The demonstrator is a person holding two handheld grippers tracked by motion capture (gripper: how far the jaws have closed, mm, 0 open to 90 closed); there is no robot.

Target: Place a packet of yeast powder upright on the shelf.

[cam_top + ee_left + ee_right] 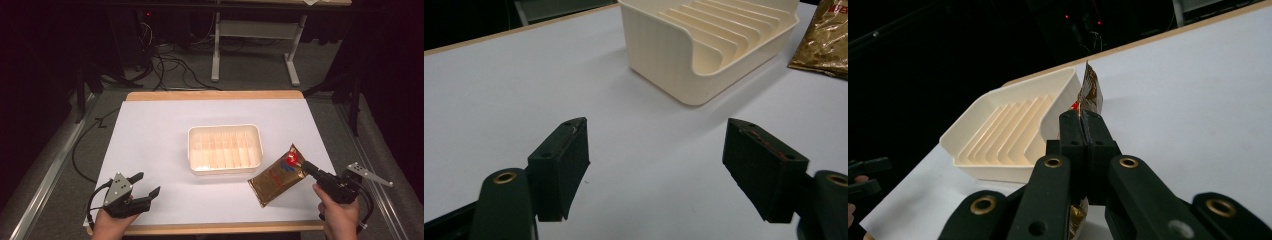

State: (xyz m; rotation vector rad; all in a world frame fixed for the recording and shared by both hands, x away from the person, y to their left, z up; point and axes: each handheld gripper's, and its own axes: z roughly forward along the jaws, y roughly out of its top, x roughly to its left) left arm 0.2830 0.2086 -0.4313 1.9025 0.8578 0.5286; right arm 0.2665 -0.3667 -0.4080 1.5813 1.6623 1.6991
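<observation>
My right gripper (306,168) is pinching a gold pouch (276,179) lying just beside the ribbed tray (225,148). My left gripper (146,183) is sitting wide open over bare table (150,135), tray ahead of it.

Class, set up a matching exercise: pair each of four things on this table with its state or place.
Things:
1. left tongs
2. right tongs
3. cream tray
4. gold pouch

States:
A. slotted inside, holding nothing
B. shut on a thin edge
C. open above bare table
D. lying right of the tray, pinched at one edge

Pairs: 1-C, 2-B, 3-A, 4-D
</observation>
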